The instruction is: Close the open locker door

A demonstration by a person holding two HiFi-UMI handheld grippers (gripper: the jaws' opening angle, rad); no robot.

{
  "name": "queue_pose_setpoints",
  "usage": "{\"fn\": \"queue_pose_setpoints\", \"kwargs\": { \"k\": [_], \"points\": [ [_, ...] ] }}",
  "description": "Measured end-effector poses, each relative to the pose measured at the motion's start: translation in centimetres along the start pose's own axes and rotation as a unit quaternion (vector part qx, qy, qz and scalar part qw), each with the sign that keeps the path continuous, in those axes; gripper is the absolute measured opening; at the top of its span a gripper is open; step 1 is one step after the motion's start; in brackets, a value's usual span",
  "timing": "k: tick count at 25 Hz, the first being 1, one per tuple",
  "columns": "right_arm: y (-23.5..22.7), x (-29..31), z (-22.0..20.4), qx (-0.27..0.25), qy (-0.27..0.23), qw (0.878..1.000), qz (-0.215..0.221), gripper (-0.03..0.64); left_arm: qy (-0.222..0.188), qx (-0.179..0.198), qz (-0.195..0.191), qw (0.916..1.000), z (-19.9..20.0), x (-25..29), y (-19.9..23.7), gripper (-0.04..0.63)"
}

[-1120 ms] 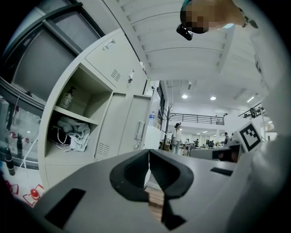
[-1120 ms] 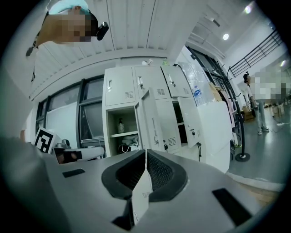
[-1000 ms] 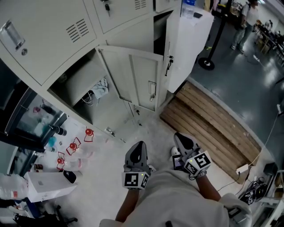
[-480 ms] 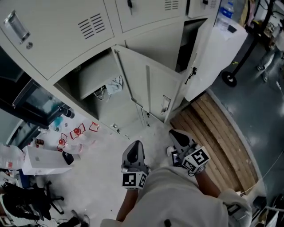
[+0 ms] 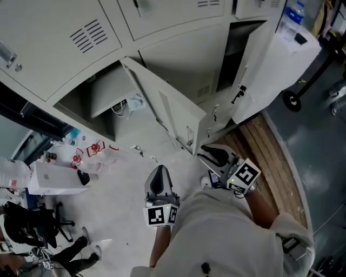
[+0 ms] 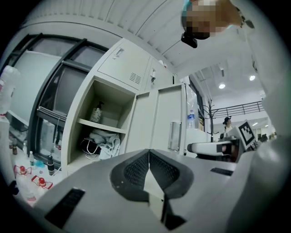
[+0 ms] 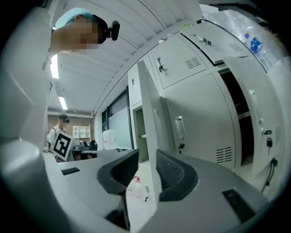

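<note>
The open locker door (image 5: 175,116) is pale grey and swings out toward me from a lower compartment (image 5: 105,100) that holds cloth and cables. My right gripper (image 5: 212,155) hangs close to the door's free lower edge. In the right gripper view its jaws (image 7: 147,157) are opening, a narrow gap apart. The door's edge (image 7: 150,113) stands in line with that gap just ahead, and no pad touches it. My left gripper (image 5: 158,180) hangs lower and to the left, over the floor. It is shut (image 6: 148,154) on nothing and points at the open compartment (image 6: 102,129).
A second locker door (image 5: 257,70) stands open at the right, with a water bottle (image 5: 295,13) above it. A wooden pallet (image 5: 278,162) lies on the floor at the right. At the left are red-and-white items (image 5: 89,151), a white box (image 5: 51,178) and an office chair (image 5: 32,227).
My right gripper has moved forward, up to the free edge of the open door, and its jaws have parted a little. The left gripper stays shut, low and behind.
</note>
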State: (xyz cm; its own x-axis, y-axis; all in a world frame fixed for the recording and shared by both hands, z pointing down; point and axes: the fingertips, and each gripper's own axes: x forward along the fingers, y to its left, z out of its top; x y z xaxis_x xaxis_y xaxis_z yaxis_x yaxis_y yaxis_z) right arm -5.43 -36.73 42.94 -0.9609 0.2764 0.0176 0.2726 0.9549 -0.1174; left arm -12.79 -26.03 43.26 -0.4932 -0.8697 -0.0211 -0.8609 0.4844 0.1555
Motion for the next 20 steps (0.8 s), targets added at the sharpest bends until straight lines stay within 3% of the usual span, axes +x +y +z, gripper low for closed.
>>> {"fn": "queue_pose_setpoints", "kwargs": {
  "k": [2, 4, 12, 20],
  "points": [
    [-0.2, 0.0, 0.1, 0.002, 0.007, 0.999, 0.036, 0.187, 0.0, 0.001, 0.017, 0.9999, -0.2, 0.2, -0.5, 0.009],
    [-0.5, 0.1, 0.2, -0.003, 0.013, 0.998, 0.065, 0.213, 0.0, 0.002, 0.034, 0.9994, -0.4, 0.1, -1.0, 0.009],
    [-2.1, 1.4, 0.5, -0.024, 0.016, 0.99, 0.136, 0.233, 0.005, 0.01, 0.104, 0.9946, -1.2, -1.3, -1.4, 0.009],
    [-0.6, 2.4, 1.5, -0.03, -0.002, 0.976, 0.215, 0.233, 0.003, 0.012, 0.155, 0.9878, -1.6, -2.5, -1.4, 0.009]
  ]
}}
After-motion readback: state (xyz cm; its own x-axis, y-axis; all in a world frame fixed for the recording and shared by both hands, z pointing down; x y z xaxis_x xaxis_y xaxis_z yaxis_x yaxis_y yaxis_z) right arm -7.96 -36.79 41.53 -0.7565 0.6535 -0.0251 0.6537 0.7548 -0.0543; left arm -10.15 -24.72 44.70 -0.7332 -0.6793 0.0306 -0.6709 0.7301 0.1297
